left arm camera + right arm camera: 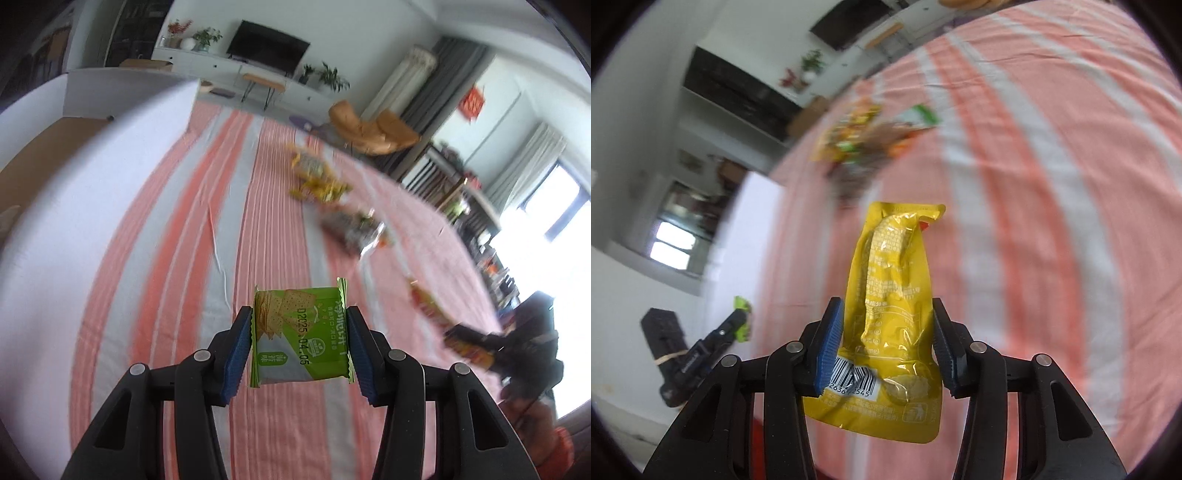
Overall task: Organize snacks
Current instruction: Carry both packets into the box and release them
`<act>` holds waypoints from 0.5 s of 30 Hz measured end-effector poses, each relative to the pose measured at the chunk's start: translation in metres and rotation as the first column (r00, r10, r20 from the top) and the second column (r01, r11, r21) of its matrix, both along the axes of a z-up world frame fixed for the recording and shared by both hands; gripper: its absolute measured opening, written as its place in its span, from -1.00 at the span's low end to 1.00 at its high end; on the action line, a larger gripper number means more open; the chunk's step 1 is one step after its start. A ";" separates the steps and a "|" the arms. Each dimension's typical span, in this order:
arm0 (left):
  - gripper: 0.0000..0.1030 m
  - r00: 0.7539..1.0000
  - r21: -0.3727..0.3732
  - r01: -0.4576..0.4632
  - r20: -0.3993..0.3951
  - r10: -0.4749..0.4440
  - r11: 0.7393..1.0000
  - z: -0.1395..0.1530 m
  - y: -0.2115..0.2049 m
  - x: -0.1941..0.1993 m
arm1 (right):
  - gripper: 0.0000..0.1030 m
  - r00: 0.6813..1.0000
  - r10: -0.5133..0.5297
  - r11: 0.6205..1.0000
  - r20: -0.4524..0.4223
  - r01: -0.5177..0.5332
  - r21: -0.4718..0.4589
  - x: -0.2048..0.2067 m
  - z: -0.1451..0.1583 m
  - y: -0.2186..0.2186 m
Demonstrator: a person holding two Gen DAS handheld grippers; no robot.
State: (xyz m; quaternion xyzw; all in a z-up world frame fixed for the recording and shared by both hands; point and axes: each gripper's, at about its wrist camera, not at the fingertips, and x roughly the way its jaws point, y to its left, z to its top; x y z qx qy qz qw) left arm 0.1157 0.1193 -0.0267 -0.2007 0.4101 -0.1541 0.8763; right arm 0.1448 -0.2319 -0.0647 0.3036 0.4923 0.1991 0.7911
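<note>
Left wrist view: left gripper (300, 341) clenched on a green cracker packet (300, 338), lifted above the striped cloth (177, 229). A blurred snack pile (325, 192) lies farther off.

Right wrist view: right gripper (888, 341) grasps a yellow pouch (892, 314), raised over the same cloth.

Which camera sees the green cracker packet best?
The left wrist view: the green cracker packet sits close and sharp, clamped in the left gripper, print readable. The right wrist view shows only a small, blurry green bit at that gripper's tip, far left.
</note>
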 end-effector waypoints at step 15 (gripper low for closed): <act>0.27 0.823 0.200 -0.567 0.093 0.560 0.799 0.073 0.206 -0.064 | -0.04 0.892 0.411 0.856 0.190 -0.449 0.255 0.051 0.116 0.287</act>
